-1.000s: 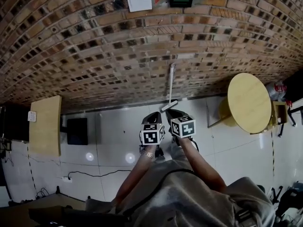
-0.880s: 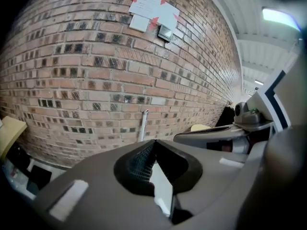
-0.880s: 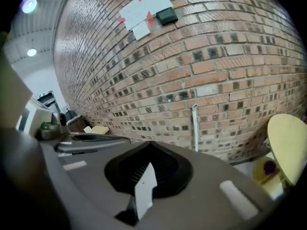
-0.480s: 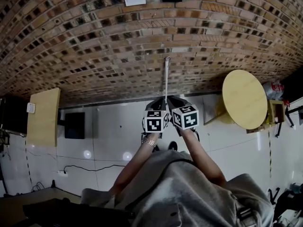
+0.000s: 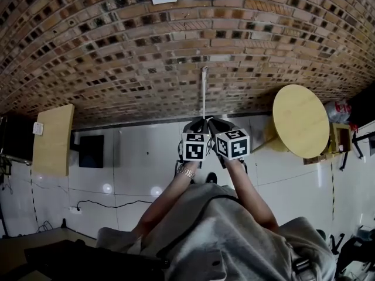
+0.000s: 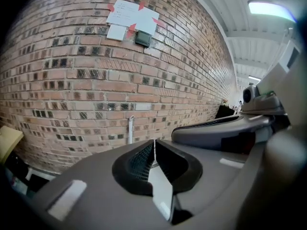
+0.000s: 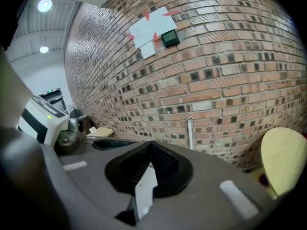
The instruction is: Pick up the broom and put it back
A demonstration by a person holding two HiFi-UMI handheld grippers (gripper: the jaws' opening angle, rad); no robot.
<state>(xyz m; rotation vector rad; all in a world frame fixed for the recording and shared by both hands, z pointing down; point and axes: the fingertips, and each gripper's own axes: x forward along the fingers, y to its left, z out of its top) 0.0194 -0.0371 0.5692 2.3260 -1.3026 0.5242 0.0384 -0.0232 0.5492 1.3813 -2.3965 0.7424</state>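
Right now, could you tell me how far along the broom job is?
Done, apparently: the broom stands upright against the brick wall. In hand: nothing; the left gripper and right gripper are both shut and empty, clear of the handle. Left: seemingly nothing, though the grippers hide the broom's foot.

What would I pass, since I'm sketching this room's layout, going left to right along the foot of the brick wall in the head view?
Pale wooden board → black box → white broom handle → round yellow table.
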